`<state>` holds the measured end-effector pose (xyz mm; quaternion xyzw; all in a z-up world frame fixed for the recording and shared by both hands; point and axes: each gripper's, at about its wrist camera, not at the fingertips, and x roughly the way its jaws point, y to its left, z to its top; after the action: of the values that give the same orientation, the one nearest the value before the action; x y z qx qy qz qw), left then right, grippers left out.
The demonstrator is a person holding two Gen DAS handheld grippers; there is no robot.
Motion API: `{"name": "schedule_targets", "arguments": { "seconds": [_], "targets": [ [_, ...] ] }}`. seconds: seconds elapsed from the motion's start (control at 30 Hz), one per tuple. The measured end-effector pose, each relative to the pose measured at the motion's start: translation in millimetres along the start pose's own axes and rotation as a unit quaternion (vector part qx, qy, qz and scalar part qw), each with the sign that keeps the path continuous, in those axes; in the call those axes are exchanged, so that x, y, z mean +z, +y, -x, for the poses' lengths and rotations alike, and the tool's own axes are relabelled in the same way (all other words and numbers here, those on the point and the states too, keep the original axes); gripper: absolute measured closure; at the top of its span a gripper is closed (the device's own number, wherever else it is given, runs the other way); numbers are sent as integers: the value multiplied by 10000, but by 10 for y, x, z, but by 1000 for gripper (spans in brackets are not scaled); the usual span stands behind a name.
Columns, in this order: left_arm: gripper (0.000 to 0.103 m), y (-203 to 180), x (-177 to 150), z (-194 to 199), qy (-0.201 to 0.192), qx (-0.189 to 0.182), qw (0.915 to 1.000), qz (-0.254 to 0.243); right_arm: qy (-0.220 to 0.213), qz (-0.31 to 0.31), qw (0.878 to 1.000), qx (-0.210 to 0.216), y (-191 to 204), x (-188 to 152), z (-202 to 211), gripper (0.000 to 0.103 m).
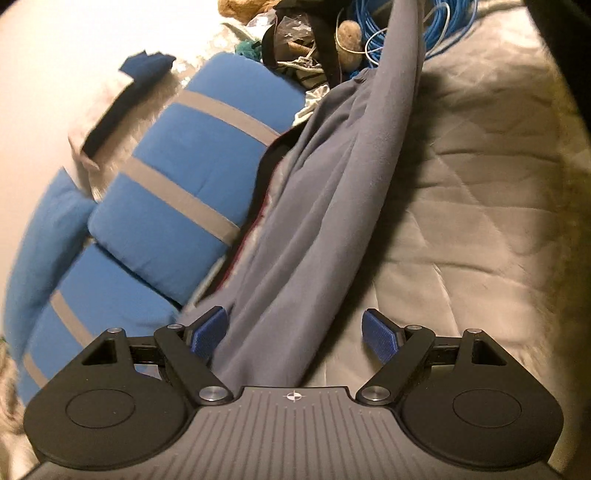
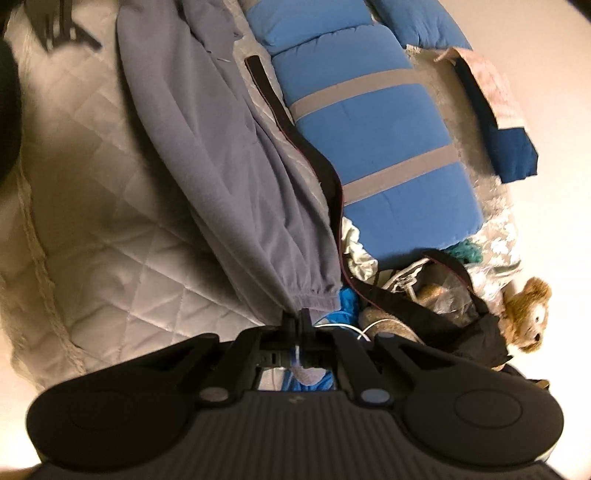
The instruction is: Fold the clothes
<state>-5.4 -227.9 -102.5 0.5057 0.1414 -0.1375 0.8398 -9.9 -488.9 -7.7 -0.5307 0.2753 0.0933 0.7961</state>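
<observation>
A grey fleece garment (image 1: 325,192) stretches in a long bunched band over the quilted bed cover (image 1: 480,206). My left gripper (image 1: 295,332) is open, its blue pads (image 1: 208,332) on either side of the near end of the cloth, which runs between them and over the gripper body. In the right wrist view the same grey garment (image 2: 229,177) runs away from me, and my right gripper (image 2: 299,321) is shut on its elastic cuff. The left gripper shows dimly at the far end of the cloth (image 2: 62,33).
A rolled blue blanket with grey stripes (image 1: 192,177) (image 2: 373,140) lies beside the garment. Past it are a cardboard box (image 2: 480,92), a black bag (image 2: 424,295) with clutter, a coil of blue cable (image 1: 406,33) and a brown plush toy (image 2: 528,314). The bed's edge (image 2: 40,258) curves at left.
</observation>
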Motion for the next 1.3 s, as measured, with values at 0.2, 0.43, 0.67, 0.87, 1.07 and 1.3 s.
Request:
{"name": "schedule_targets", "arguments": {
  "seconds": [0.2,0.43,0.67,0.87,1.07,1.3],
  "targets": [
    [23,-67,39,-107,-136,954,9939,-529,74,-84,9998,155,-21,-9,-1,102],
    [40,-135,-31,1,-348,1729,9739,-1430,49,-190,9994,294,54,-82,-71,102],
    [70,-382,-68,-97,-284,1614,9623,-2169,-58,-434,9981,434,65,-171,-130,102],
    [100,-372,-93,-72,-74,1117,9659,-2336,-144,-380,9981,460,131,-204,-133,102],
    [101,-328,-148,201,38,529,9705,-2352,-144,-117,9989,435,346,-282,-136,102],
    [101,-344,-129,411,163,-109,9786,-2050,-48,309,9991,295,631,-426,-128,102]
  ]
}}
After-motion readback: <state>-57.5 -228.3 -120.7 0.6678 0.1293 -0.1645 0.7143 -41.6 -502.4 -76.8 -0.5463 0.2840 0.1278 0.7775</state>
